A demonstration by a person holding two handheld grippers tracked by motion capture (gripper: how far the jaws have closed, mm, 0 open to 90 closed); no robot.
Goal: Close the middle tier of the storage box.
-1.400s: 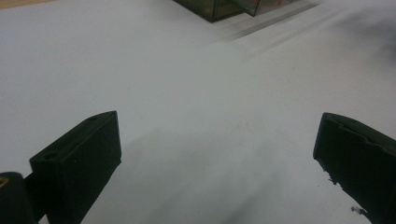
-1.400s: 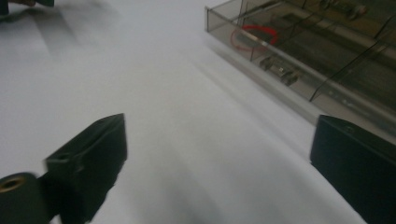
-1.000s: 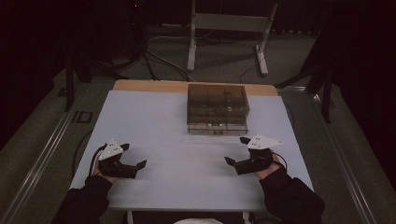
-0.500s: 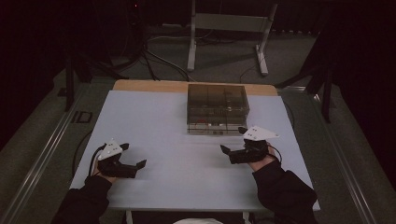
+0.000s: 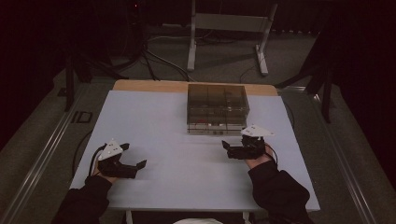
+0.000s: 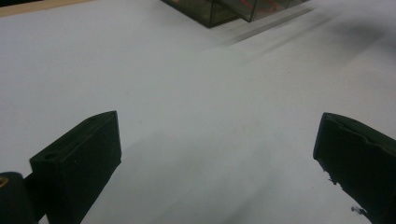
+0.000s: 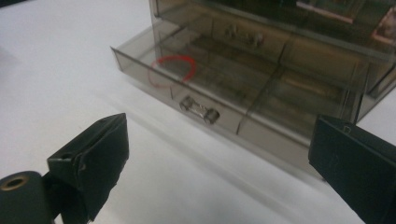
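Note:
A smoked clear drawer box stands at the middle back of the white table. In the right gripper view its bottom left drawer is pulled out a little, with a red loop inside and a small metal handle on its front. My right gripper hovers just in front of the box's near right corner, jaws wide apart and empty. My left gripper rests low at the near left of the table, open with nothing between its fingers. A corner of the box shows at the top of the left gripper view.
A wooden strip runs along the table's far edge. Beyond it stand a metal stand and cables on a dark floor. Dark rails flank the table on both sides.
My right gripper has moved forward and left, closer to the drawer box front. The left gripper has stayed put.

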